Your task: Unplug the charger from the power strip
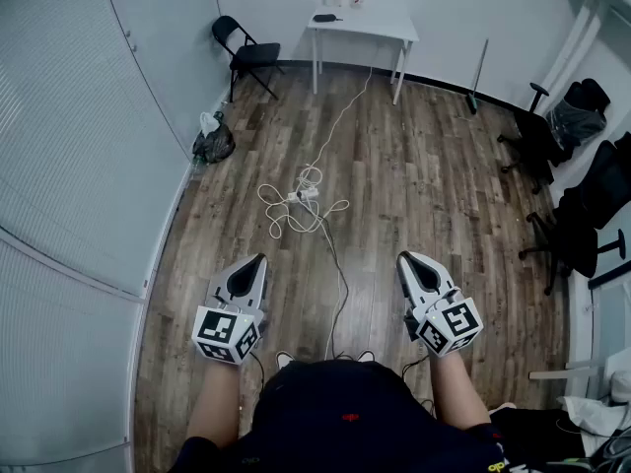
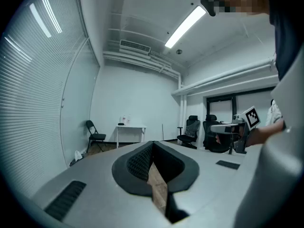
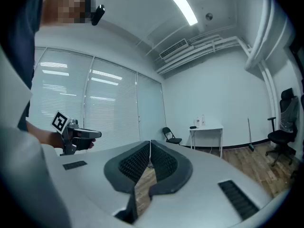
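In the head view the power strip point(image 1: 305, 195) lies on the wood floor, well ahead of me, in a loose tangle of white cable point(image 1: 281, 215). A white charger point(image 1: 310, 192) seems to sit on it, too small to make out clearly. My left gripper point(image 1: 261, 258) and right gripper point(image 1: 402, 256) are held level in front of my body, far short of the strip. Both are shut with nothing between the jaws. The left gripper view shows its tips point(image 2: 153, 142) meeting, and the right gripper view shows the same point(image 3: 150, 141). Neither gripper view shows the strip.
A white table point(image 1: 363, 28) stands at the far wall, with a cable point(image 1: 340, 116) running from it to the strip. A black folding chair point(image 1: 246, 57) and a dark bag point(image 1: 212, 144) are at the left. Office chairs point(image 1: 582, 205) crowd the right side. A broom point(image 1: 476, 82) leans on the wall.
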Tool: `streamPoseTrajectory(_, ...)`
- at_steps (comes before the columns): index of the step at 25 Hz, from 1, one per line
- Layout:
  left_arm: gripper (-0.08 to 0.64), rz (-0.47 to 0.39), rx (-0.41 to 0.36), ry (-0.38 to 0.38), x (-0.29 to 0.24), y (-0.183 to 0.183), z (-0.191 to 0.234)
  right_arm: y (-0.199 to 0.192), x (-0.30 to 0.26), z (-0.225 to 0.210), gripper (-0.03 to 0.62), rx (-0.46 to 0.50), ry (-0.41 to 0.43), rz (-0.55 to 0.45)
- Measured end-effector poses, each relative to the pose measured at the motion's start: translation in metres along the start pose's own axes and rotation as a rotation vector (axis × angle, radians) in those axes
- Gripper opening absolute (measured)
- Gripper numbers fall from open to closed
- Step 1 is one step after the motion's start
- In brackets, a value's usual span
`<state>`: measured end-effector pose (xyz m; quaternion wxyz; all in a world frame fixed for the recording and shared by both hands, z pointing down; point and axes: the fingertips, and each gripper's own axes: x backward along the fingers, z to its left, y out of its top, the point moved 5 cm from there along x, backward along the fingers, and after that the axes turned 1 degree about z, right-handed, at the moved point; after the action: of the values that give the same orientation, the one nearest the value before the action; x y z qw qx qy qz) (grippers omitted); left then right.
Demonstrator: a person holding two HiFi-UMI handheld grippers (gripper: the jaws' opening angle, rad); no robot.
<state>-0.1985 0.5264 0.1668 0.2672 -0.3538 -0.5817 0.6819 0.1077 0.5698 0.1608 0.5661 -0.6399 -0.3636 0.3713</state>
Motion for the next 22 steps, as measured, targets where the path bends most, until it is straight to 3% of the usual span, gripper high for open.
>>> streamPoseTrajectory(11, 0.018, 0.012, 0.023, -0.004, 0.005, -0.002, 0.002, 0.002, -0.003, 0.006, 0.025, -0.009, 0.005, 0.021)
streamPoseTrajectory(15, 0.018, 0.037, 0.038, -0.005, 0.003, -0.006, -0.001, 0.001, 0.001, -0.001, 0.025, -0.051, -0.02, -0.018)
streamPoseTrajectory(22, 0.018, 0.063, 0.056, 0.013, -0.011, -0.026, -0.027, -0.032, 0.036, -0.031, 0.025, -0.114, -0.067, -0.011)
